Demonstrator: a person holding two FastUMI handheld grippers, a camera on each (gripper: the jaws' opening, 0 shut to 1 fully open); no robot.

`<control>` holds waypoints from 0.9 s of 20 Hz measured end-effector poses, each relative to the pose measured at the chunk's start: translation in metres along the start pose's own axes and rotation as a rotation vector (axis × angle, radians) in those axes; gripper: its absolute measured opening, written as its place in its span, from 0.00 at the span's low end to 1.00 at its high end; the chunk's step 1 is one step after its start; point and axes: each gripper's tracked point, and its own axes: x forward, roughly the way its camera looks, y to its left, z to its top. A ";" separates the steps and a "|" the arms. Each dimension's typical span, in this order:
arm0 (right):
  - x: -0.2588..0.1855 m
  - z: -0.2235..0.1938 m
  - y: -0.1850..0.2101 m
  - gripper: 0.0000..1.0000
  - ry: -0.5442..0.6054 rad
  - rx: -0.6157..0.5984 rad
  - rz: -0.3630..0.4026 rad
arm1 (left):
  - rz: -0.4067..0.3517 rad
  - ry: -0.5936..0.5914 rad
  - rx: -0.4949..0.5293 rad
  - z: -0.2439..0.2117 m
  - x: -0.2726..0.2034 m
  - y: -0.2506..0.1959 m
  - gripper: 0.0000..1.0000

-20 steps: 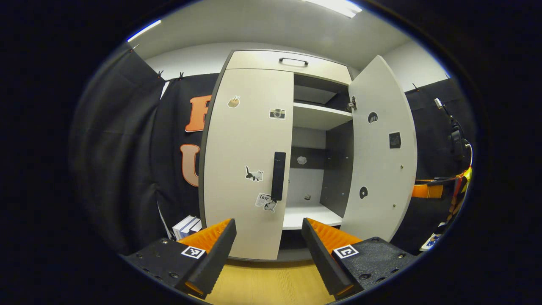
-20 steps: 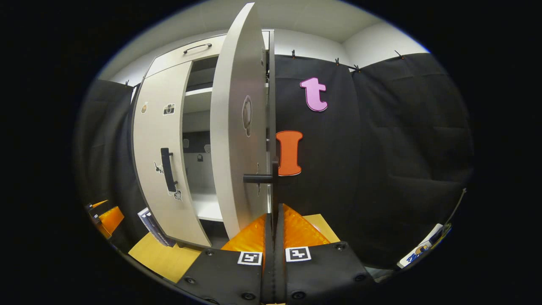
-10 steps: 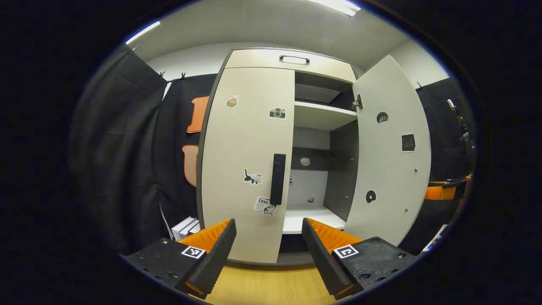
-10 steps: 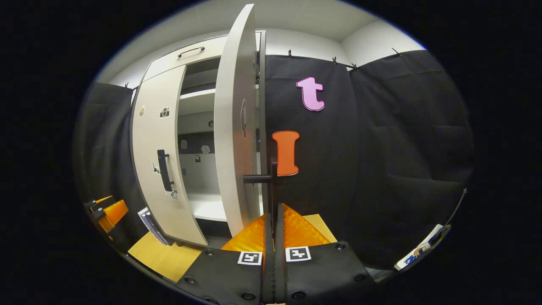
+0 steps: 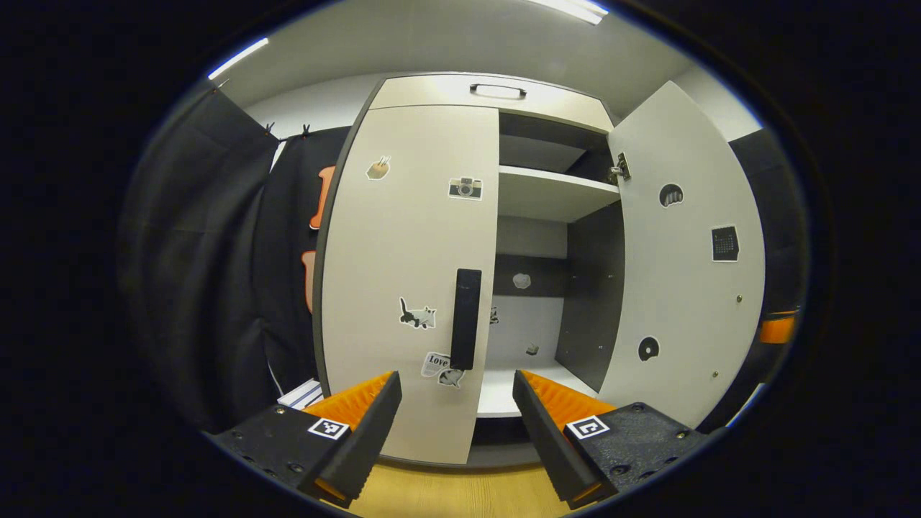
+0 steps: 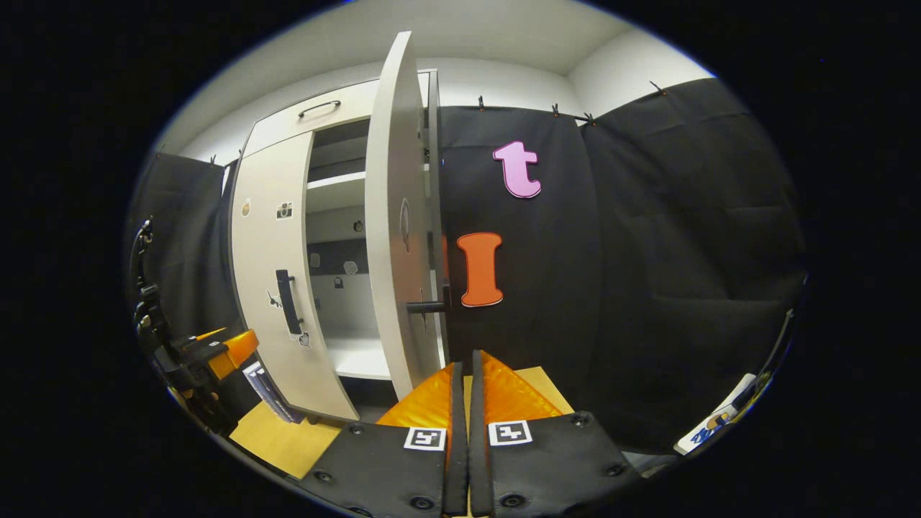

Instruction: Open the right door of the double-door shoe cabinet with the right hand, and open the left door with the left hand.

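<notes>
A: Item one, the double-door shoe cabinet (image 5: pixel 496 90)?

B: Standing on a wooden floor (image 5: pixel 446 493). Right door (image 5: pixel 683 259) swung well open, seen edge-on in the right gripper view. Left door (image 5: pixel 406 273) shut, flush with the carcass.

A: Item two, the handle that matters?

B: Left door handle (image 5: pixel 465 319): a dark bar, long axis upright, set near the door's inner edge. In the left gripper view it lies straight ahead of the left gripper (image 5: pixel 455 432) and above it, falling between the two fingers, apart from them.

A: Jaws on that side?

B: Wide apart, holding nothing.

A: And the right gripper (image 6: pixel 464 424)?

B: Jaws narrowed to a thin slit, nothing between them. The right door handle (image 6: pixel 430 306) sits just beyond the tips, not touching.

A: Which is nearer the left door?

B: The left, by my reading; the right stands off by the open door's edge.

A: Obstructions?

B: None between the jaws and the bar, as far as I can judge. Stickers (image 5: pixel 417 314) lie flat on the door beside the handle. A stack of books or boxes (image 5: pixel 302 394) rests at the cabinet's left foot, clear of the handle. Interior shelves (image 5: pixel 550 194) are bare but for small marks on the back panel.

A: Judgement on the next move?

B: Advance and rise, closing across the bar's width.
</notes>
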 end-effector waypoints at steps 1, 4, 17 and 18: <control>0.000 -0.001 0.000 0.09 0.004 0.008 0.000 | 0.000 -0.004 0.007 0.001 0.007 -0.002 0.92; -0.005 -0.002 -0.006 0.23 0.014 0.019 -0.017 | 0.000 -0.021 -0.003 0.006 0.028 -0.005 0.95; -0.004 -0.001 -0.029 0.88 0.004 0.038 -0.100 | 0.023 0.012 -0.009 -0.003 0.108 -0.005 0.95; -0.003 -0.001 -0.029 0.89 0.002 0.040 -0.101 | 0.024 0.016 -0.002 -0.004 0.113 -0.005 0.95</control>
